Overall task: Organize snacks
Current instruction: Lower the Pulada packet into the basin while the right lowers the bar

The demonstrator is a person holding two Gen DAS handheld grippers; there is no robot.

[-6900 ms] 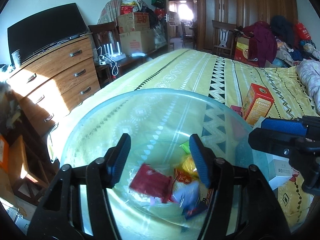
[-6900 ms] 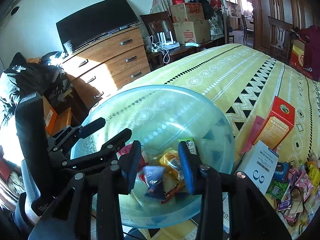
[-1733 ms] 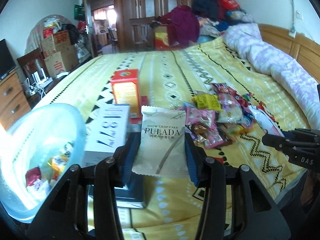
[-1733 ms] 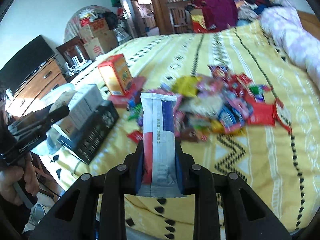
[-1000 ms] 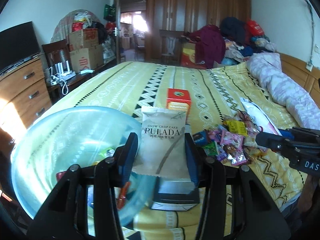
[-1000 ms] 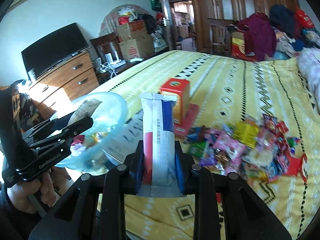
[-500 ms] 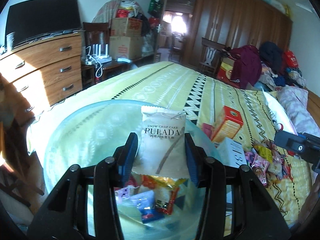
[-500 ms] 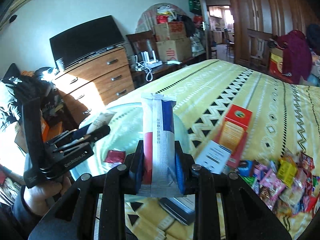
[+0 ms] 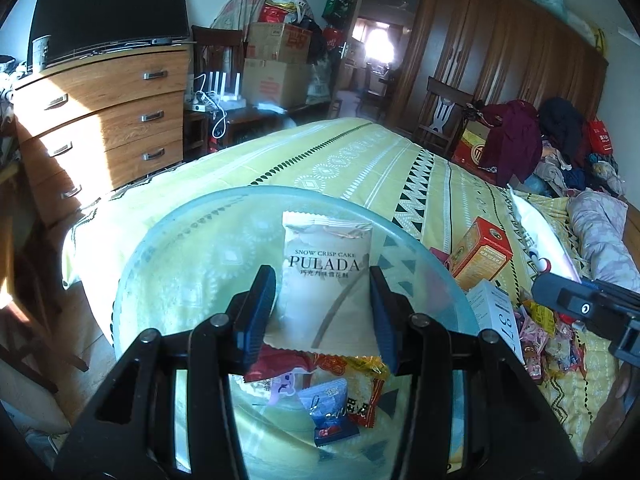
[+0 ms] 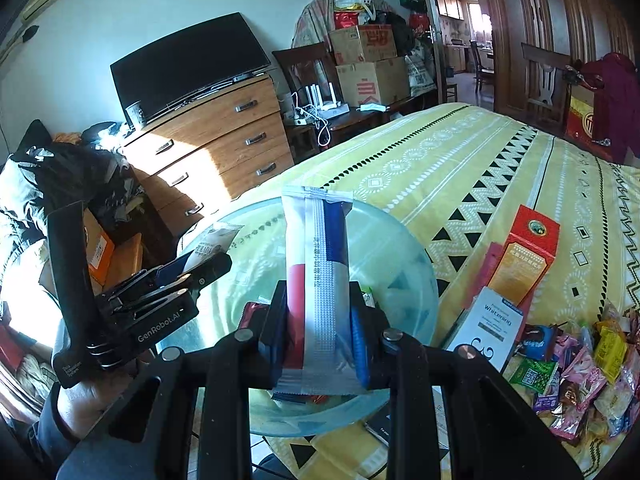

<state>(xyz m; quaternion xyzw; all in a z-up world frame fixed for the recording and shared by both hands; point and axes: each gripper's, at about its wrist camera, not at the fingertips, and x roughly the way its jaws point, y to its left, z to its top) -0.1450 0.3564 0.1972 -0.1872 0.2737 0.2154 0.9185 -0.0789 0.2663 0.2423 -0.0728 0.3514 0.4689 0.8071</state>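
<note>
My left gripper [image 9: 322,312] is shut on a white PULADA snow crisp cake packet [image 9: 325,280] and holds it over the clear blue bowl [image 9: 168,240]. Several wrapped snacks [image 9: 340,388] lie in the bowl's bottom. My right gripper [image 10: 319,332] is shut on a long white, red and blue snack bar [image 10: 318,280], also above the bowl [image 10: 412,280]. The left gripper [image 10: 192,272] with its packet shows at the left of the right wrist view.
A pile of loose snacks [image 10: 580,364] lies on the yellow patterned bedspread [image 10: 460,168] to the right. An orange-red box [image 10: 524,260] and a white box [image 10: 490,328] lie beside the bowl. A wooden dresser [image 9: 104,120] with a TV stands left of the bed.
Both grippers have swung left from the snack pile to above the bowl, each still holding its packet. In the last half second they moved a little closer over the bowl.
</note>
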